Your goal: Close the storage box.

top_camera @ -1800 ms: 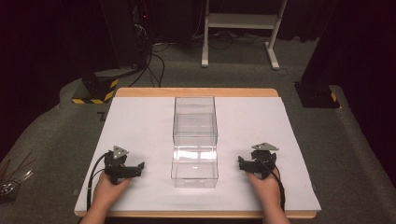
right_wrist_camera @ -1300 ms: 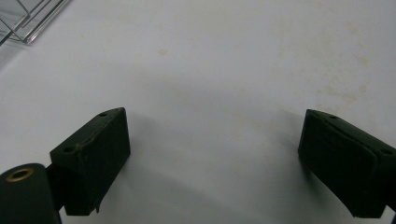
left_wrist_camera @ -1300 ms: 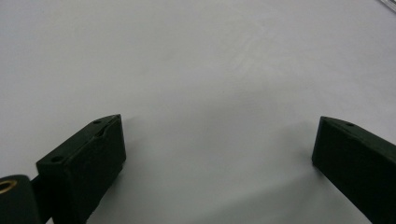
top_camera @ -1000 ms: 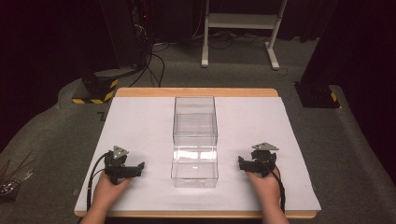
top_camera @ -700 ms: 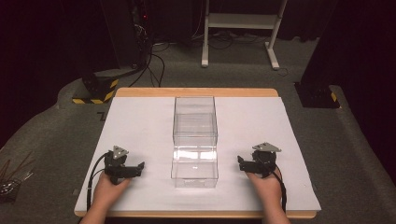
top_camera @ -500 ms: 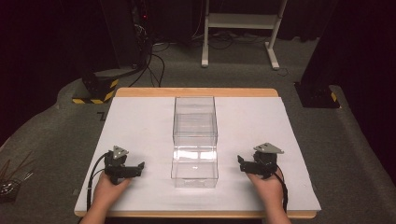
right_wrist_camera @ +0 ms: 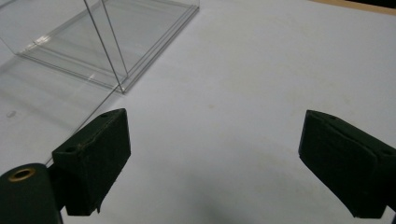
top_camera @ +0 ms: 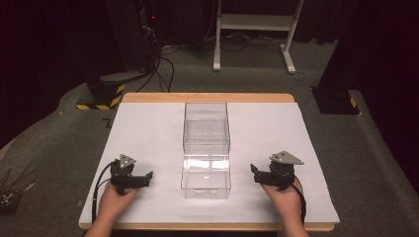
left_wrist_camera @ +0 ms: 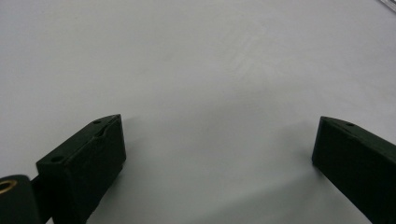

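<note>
High view: two clear boxes (top_camera: pixel 206 148) between two grippers, left (top_camera: pixel 147 177) and right (top_camera: pixel 254 172), fingers apart

A white sheet (top_camera: pixel 148 143) is covering a wooden table (top_camera: pixel 207 98). Beyond it, on grey carpet, a white metal stand (top_camera: pixel 254 29) is standing at far centre, and a yellow-and-black striped base (top_camera: pixel 101 96) with trailing cables is sitting at far left.

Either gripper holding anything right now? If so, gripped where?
Nothing is held. The left gripper and right gripper both have their jaws wide open over bare white table, one on each side of the clear box, not touching it.
</note>
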Motion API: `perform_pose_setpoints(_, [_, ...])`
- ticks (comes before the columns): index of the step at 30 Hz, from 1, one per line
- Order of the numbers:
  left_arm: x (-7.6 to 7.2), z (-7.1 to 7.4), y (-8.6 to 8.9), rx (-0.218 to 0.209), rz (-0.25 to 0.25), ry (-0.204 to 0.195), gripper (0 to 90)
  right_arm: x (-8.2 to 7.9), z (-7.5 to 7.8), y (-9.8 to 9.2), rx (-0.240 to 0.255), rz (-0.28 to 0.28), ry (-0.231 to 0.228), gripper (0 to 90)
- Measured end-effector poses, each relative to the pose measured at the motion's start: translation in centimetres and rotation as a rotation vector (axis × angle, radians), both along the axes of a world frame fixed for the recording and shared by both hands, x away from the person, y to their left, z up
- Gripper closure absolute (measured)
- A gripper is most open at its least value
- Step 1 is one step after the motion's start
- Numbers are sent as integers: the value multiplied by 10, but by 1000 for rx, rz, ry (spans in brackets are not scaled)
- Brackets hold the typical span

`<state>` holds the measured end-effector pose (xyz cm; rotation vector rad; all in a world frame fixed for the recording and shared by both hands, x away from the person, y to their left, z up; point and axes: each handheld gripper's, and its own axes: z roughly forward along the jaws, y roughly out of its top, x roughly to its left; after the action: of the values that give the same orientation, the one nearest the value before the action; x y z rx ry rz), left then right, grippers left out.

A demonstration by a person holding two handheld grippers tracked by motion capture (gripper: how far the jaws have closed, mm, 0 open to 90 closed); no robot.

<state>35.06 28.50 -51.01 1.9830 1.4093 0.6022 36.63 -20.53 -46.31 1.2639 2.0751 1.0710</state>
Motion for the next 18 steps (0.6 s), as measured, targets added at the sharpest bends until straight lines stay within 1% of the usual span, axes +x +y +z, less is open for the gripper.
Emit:
perform_pose_setpoints(4, [0, 0, 0, 0, 1, 0, 31, -3, 5, 2, 11, 20, -18, 90])
perform_pose_setpoints(7, [0, 0, 0, 0, 0, 0, 30, -6, 9, 4, 23, 29, -19, 90])
perform_pose_setpoints(18, [0, 0, 0, 0, 1, 0, 30, -14, 20, 12, 42, 75, -56, 90])
